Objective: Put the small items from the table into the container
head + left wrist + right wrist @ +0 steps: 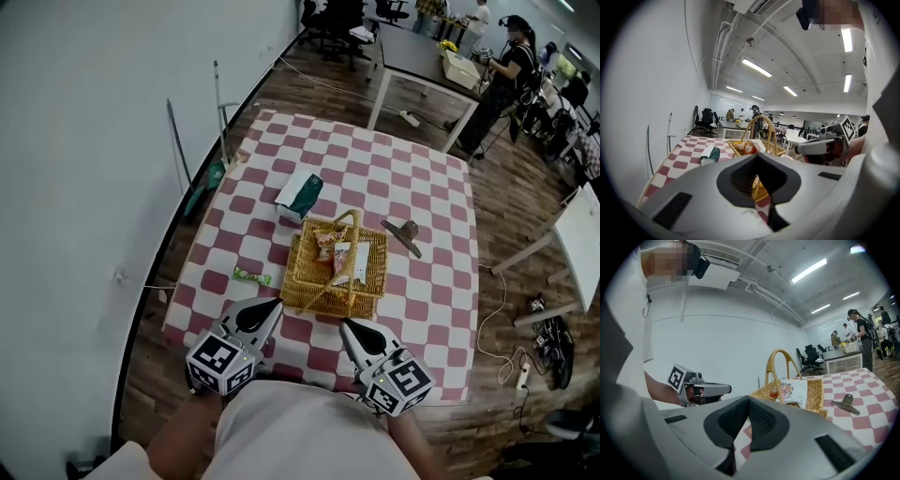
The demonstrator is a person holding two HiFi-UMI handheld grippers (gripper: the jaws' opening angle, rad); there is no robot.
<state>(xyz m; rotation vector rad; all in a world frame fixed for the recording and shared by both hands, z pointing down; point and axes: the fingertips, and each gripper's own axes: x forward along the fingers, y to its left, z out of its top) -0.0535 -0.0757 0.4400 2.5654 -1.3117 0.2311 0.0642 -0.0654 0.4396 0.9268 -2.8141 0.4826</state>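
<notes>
I hold both grippers low over the near edge of the table (424, 311), side by side and apart, both aimed at the basket (300, 281). The left gripper (273, 306) is clenched, its jaws pressed together with nothing between them. Its tip sits near the basket's near left corner. The right gripper (346, 325) is likewise clenched and empty, its tip just short of the basket's near side.

The basket stands in the middle of the checked cloth with its handle upright, and a few packets (342, 253) already lie inside it.

Three small things are on the cloth outside it:
- A green bar (251, 276) lies just beside the basket's left wall, ahead and a little to the left of my left gripper.
- A green and white pouch (300, 194) lies beyond the basket, near its far left corner.
- A dark flat piece lies off the far right corner. It is probably a clip (403, 236), though it is too small for me to be sure.
</notes>
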